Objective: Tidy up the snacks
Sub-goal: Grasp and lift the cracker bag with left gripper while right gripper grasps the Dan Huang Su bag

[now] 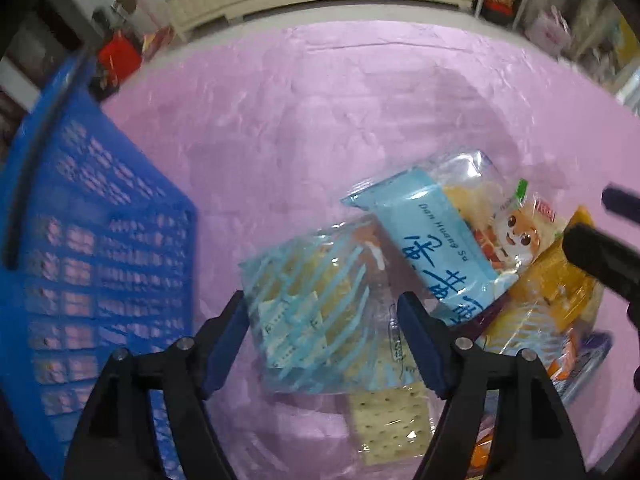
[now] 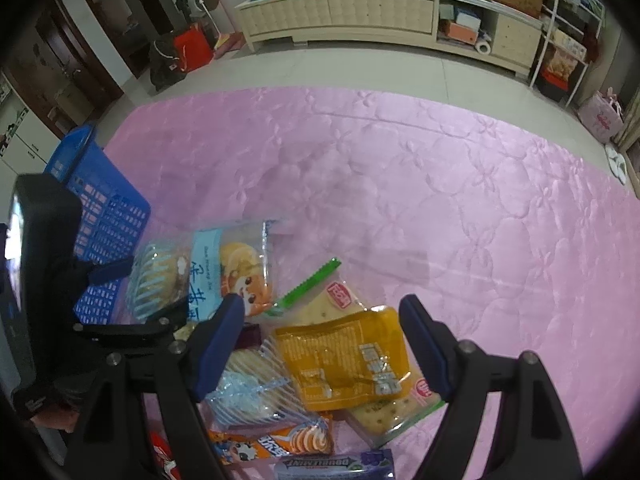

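Note:
A pile of snack packets lies on a pink quilted mat (image 2: 400, 200). My left gripper (image 1: 324, 332) points down at a clear packet with light-blue stripes (image 1: 304, 304) that holds crackers. Its fingers stand either side of the packet and the pads do not press on it, so it is open. A light-blue packet (image 1: 436, 248) and a cartoon-printed packet (image 1: 516, 232) lie just beyond. My right gripper (image 2: 320, 332) hangs open over an orange-yellow packet (image 2: 344, 360), which lies on a green-edged cracker packet (image 2: 320, 304). A blue slatted basket (image 1: 100, 260) stands left of the pile.
More packets lie nearer me: an orange cone-print packet (image 2: 280, 440) and a purple packet (image 2: 332, 464). A loose cracker packet (image 1: 384, 420) shows under my left gripper. A low cream cabinet (image 2: 360, 12) runs along the far wall, beyond bare floor.

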Demonstrator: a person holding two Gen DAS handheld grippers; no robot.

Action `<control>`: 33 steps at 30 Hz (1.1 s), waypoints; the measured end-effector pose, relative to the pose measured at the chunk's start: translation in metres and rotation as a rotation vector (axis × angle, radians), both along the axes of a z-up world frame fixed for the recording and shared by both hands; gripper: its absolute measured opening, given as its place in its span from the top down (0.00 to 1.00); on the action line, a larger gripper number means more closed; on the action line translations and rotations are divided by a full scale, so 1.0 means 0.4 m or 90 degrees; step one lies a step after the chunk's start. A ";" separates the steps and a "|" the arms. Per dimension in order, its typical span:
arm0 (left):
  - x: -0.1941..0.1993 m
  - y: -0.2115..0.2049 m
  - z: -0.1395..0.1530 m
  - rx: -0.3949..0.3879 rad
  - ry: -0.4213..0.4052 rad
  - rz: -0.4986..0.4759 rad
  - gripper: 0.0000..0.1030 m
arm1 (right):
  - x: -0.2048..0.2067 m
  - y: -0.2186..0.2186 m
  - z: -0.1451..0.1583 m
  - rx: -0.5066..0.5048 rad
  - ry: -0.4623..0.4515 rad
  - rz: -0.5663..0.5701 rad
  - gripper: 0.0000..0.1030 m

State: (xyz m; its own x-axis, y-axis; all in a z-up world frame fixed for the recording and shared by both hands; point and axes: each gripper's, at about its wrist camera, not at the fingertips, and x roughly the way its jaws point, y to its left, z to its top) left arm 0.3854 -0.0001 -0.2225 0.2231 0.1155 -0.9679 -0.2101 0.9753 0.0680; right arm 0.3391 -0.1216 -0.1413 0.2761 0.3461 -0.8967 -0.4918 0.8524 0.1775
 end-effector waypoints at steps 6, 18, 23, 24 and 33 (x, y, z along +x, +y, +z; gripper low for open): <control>-0.012 0.032 0.010 -0.048 -0.010 0.005 0.39 | -0.004 -0.010 0.000 -0.002 0.002 -0.002 0.19; -0.113 -0.008 0.132 -0.068 -0.096 -0.037 0.39 | -0.033 0.004 0.054 -0.006 -0.004 0.007 0.19; -0.125 -0.013 0.206 -0.052 -0.132 -0.052 0.39 | -0.045 0.020 0.090 0.000 -0.011 0.013 0.19; -0.131 -0.006 0.218 -0.053 -0.137 -0.051 0.39 | -0.048 0.025 0.099 -0.002 -0.015 0.015 0.19; -0.218 0.066 0.352 -0.044 -0.203 -0.051 0.39 | -0.032 0.111 0.070 -0.046 0.005 0.052 0.19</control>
State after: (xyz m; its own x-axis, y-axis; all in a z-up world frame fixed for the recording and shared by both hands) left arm 0.2981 0.0264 -0.0817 0.5221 0.0212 -0.8526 -0.1327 0.9895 -0.0566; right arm 0.3263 -0.0774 -0.1135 0.2427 0.3021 -0.9219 -0.5594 0.8199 0.1214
